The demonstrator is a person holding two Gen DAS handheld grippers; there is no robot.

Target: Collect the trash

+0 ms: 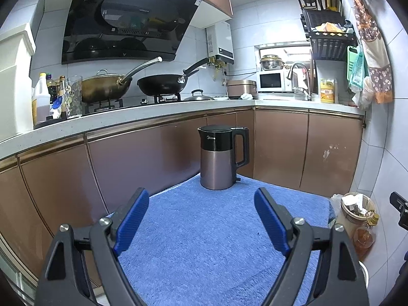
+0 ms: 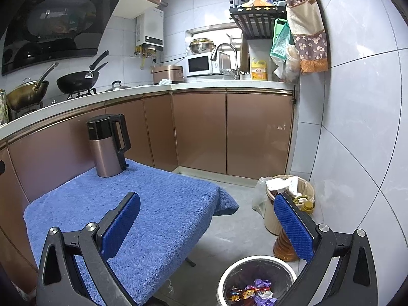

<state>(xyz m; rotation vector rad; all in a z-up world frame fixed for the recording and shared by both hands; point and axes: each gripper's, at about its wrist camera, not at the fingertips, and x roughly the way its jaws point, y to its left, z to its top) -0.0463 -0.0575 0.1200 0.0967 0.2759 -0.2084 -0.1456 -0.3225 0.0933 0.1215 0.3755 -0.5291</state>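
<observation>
- The left hand-held gripper [image 1: 201, 219] hangs over the blue towel [image 1: 204, 242] that covers the tabletop, its blue-padded fingers spread wide apart with nothing between them.
- The right hand-held gripper [image 2: 206, 225] is likewise spread wide and empty; its left finger sits above the towel's near right part, its right finger above the floor beside the tabletop.
- An electric kettle [image 1: 223, 156], black on top and metallic below, stands upright on the far end of the towel, handle to the right.
- The trash, colourful crumpled wrappers [image 2: 255, 292], lies inside the white-rimmed waste bin [image 2: 257, 261] on the floor, just below the right hand-held gripper.
- A second, beige bin [image 2: 271, 219] stuffed with paper and a plastic bag stands farther back against the tiled wall.
- An amber ribbed bottle [image 2: 283, 248] stands between the two bins, partly hidden by the right finger.
- Behind, a counter carries two woks, a microwave and a rice cooker.
</observation>
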